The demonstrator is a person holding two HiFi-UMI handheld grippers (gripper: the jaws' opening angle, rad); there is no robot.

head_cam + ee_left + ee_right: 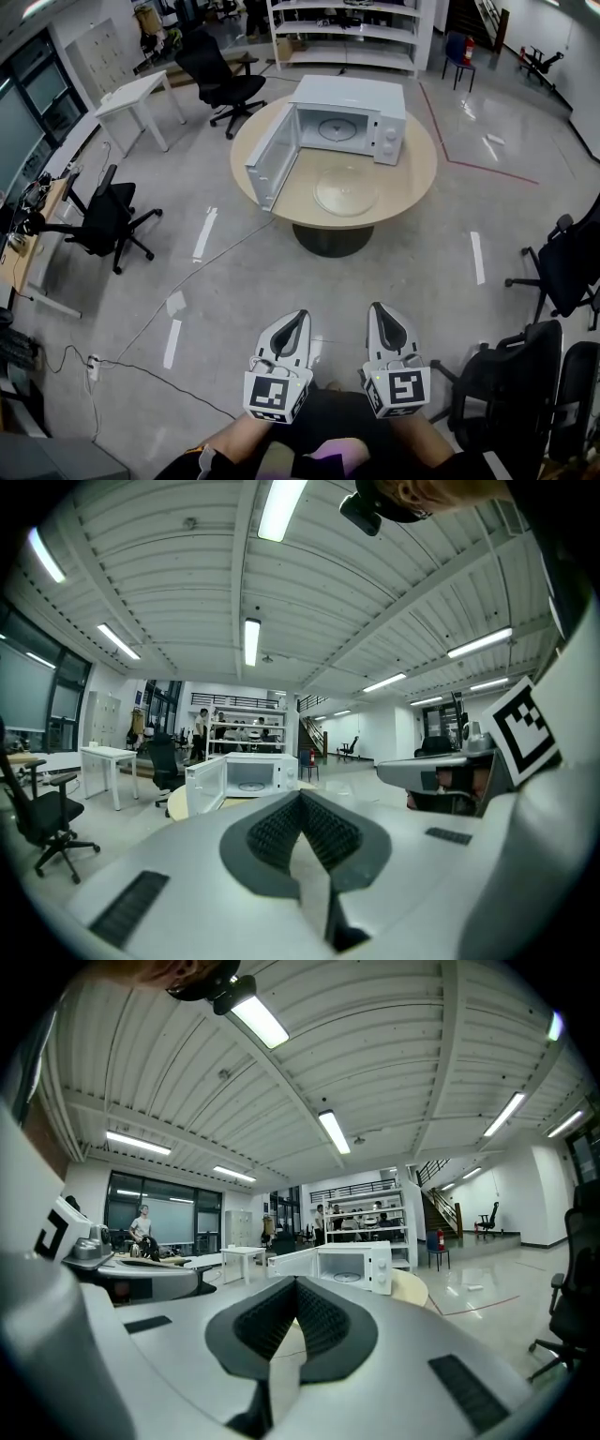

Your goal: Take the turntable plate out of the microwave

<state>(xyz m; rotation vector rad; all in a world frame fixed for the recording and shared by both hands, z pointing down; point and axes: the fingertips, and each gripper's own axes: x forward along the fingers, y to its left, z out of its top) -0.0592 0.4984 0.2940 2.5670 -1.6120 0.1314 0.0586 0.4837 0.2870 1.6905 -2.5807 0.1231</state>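
You stand well back from the table, with the microwave at 12 o'clock and its door swung open toward 9. A clear plate lies on the table just at the microwave's 6 o'clock, so the job looks done. A round shape shows on the oven floor, though I cannot tell if it is a second plate or only the ring. Check it from close up, and open the jaws before you reach inside. The left gripper and right gripper are both clenched tight, holding and touching nothing.
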